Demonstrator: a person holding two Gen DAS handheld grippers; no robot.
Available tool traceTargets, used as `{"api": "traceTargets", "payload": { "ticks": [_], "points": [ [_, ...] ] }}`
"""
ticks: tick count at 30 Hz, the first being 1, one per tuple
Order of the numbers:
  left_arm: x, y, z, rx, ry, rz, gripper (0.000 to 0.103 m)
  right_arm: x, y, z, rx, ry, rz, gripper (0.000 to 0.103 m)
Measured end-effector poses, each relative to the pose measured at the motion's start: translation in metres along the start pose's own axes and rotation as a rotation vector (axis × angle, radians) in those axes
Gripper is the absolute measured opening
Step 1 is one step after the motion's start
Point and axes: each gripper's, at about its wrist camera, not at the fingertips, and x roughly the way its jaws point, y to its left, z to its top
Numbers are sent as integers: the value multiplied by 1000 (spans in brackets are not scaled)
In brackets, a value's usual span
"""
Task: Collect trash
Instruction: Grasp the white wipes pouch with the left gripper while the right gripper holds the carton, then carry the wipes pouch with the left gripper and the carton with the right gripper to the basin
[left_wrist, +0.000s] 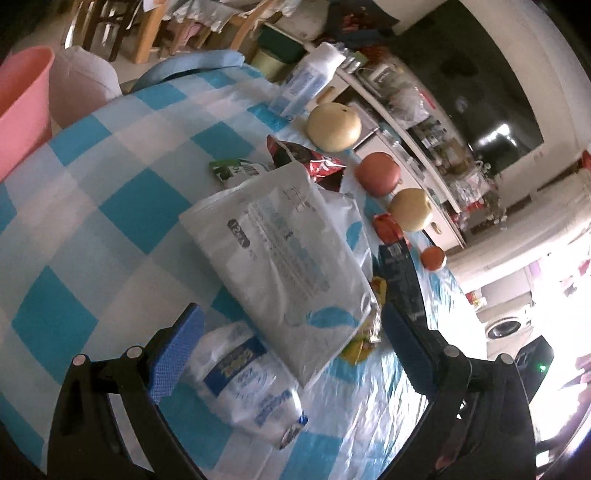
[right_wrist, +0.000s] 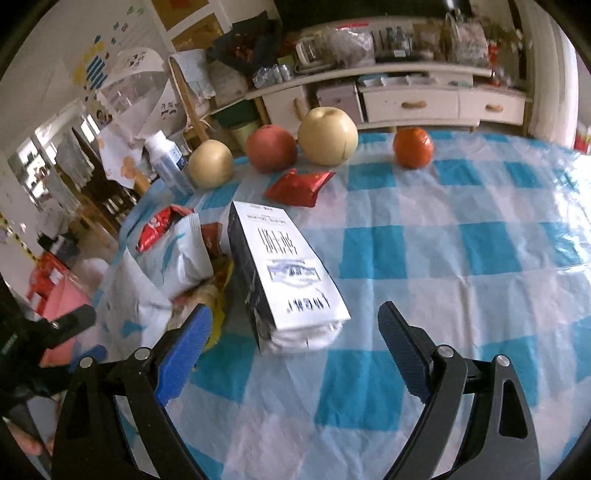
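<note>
A: What is the left tool (left_wrist: 291, 354) doing?

B: It is hovering with its blue pads spread wide, gripping nothing. A crumpled white and blue wrapper (left_wrist: 251, 384) is lying on the checked surface (left_wrist: 92, 221) between the pads, and a large white pouch (left_wrist: 288, 254) is lying partly over it.

A: And the right tool (right_wrist: 295, 328)?

B: It is also standing wide open and empty. The white milk carton (right_wrist: 291, 273) is lying on its side just ahead of it, with the pile of wrappers just to its left.

A: Anything else lying there?

B: A red foil packet (right_wrist: 299, 186) is sitting beyond the carton, and 4 fruits are lining the far edge, an orange (right_wrist: 413, 147) among them.
</note>
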Motion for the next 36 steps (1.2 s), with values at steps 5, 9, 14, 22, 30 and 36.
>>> {"api": "traceTargets", "payload": {
  "ticks": [5,9,14,22,30,36],
  "points": [
    [18,-7,12,-29,26,2,97,16,-4,10,7,12,28,90],
    [32,-13,18,-29,41,46,97,28,-10,14,28,37,55,90],
    [49,-18,26,-18,56,89,97,38,-11,13,51,71,105,90],
    [59,-21,32,41,50,147,88,46,0,9,37,110,137,70],
    [51,-16,32,58,45,112,62,44,9,5,3,97,104,67],
    [41,-10,30,90,34,94,54,36,8,5,-2,70,112,66]
  ]
}}
